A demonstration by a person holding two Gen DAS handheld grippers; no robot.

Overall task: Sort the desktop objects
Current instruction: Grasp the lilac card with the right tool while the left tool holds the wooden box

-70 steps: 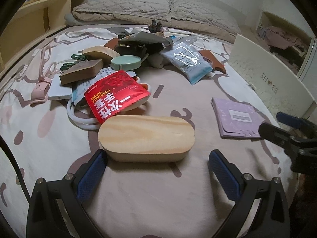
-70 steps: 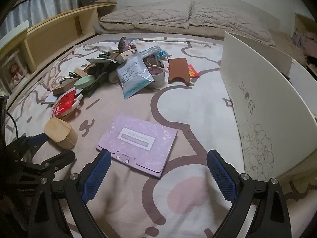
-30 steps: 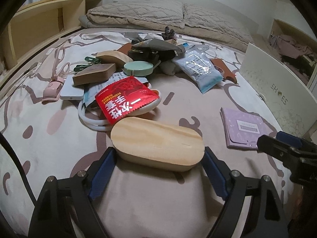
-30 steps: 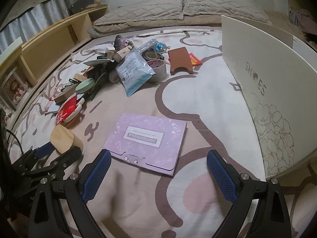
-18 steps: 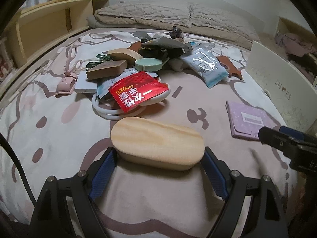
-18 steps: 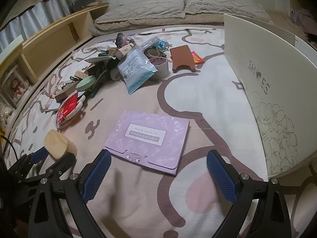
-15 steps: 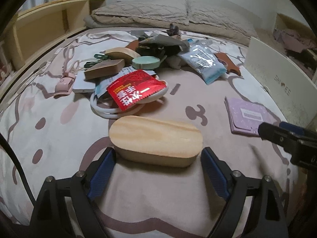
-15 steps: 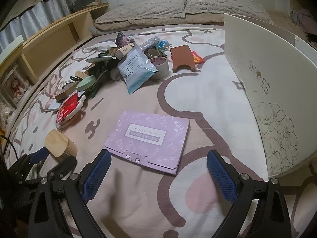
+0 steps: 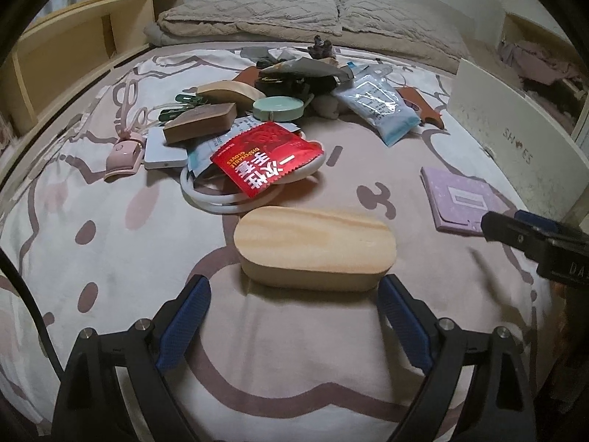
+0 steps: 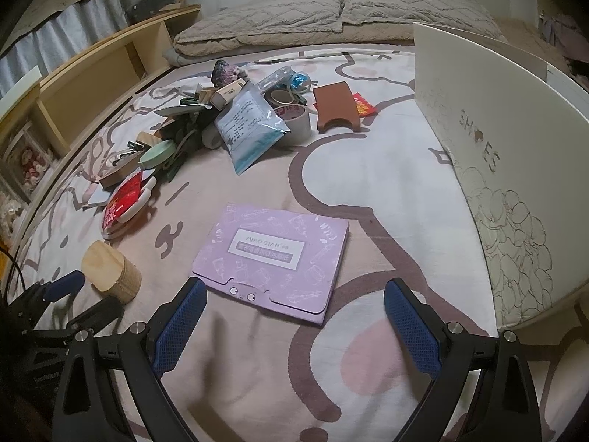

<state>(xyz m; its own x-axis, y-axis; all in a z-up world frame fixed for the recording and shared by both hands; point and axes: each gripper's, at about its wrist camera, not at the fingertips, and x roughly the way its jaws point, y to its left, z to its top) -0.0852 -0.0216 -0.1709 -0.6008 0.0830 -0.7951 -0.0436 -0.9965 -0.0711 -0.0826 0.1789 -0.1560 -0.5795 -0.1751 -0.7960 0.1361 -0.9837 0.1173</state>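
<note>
Two claws, both spread apart and gripping nothing. Clamped on the wooden box (image 9: 314, 248) half a second ago, the left claw (image 9: 294, 316) now open, with the right pad just beside the box's end and the left pad clear of it. Box set flat on the bed (image 9: 110, 258), toward the near edge, just this side of the red packet (image 9: 267, 160) and the pile (image 9: 265, 110) farther up toward the pillows. Probably means one item sorted, or at least parked apart from the heap, and the left side free for another pick.

Right claw (image 10: 296, 328) wide as before, hovering over the near edge of the purple folder (image 10: 272, 258), which lies flat between the wooden box and the white shoe-box lid (image 10: 497, 154) along the bed's right edge. Likely the next thing to take; thin and flat on soft bedding, so hard to get a pad under.
</note>
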